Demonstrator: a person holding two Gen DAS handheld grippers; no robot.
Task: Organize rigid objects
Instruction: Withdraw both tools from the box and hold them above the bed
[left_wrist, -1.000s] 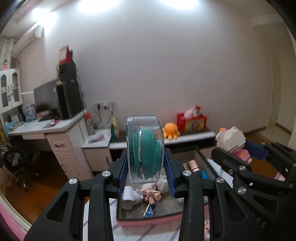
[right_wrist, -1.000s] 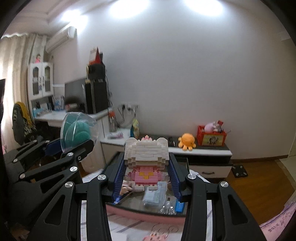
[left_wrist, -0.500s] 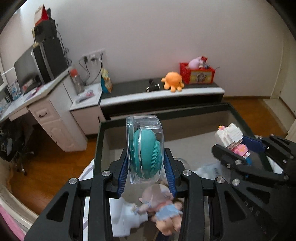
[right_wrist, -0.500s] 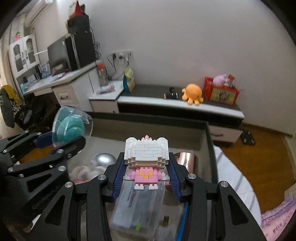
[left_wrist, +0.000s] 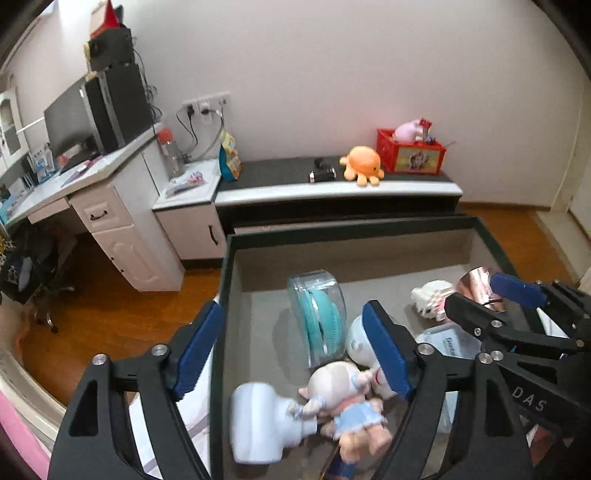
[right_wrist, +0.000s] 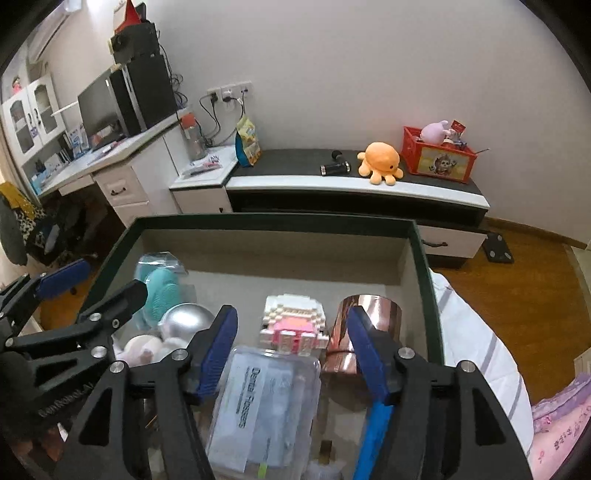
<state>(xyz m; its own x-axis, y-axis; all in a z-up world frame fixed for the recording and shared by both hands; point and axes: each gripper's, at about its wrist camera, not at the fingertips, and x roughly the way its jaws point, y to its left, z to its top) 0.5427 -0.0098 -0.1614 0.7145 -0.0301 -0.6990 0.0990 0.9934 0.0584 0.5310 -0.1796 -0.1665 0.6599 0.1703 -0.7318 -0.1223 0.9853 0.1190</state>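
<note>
In the left wrist view the left gripper (left_wrist: 291, 352) is seen with its jaws wide, having just been opening, and nothing is pressed between the blue pads; the clear case with the teal silicone brush (left_wrist: 317, 317) is set on edge on the grey floor of the dark-rimmed storage box (left_wrist: 226, 280), at the centre of the frame, leaning against a white round-headed toy (left_wrist: 360, 341), which appears to be what keeps it upright. Below it, at the lower centre, a doll in a blue dress (left_wrist: 345, 397) and a white bottle-like object (left_wrist: 260, 424) are already laid in the box. In the right wrist view the right gripper (right_wrist: 291, 349) is likewise parted, its jaws also just opened, and the pink-and-white brick figure (right_wrist: 293, 319) lies free between but clear of the pads, on the box floor just left of a copper-coloured roll (right_wrist: 365, 325) and above a clear dental-flosser case (right_wrist: 264, 402). Both items are judged released inside the box (right_wrist: 421, 254), presumably so that the rigid things are gathered in one container.
</note>
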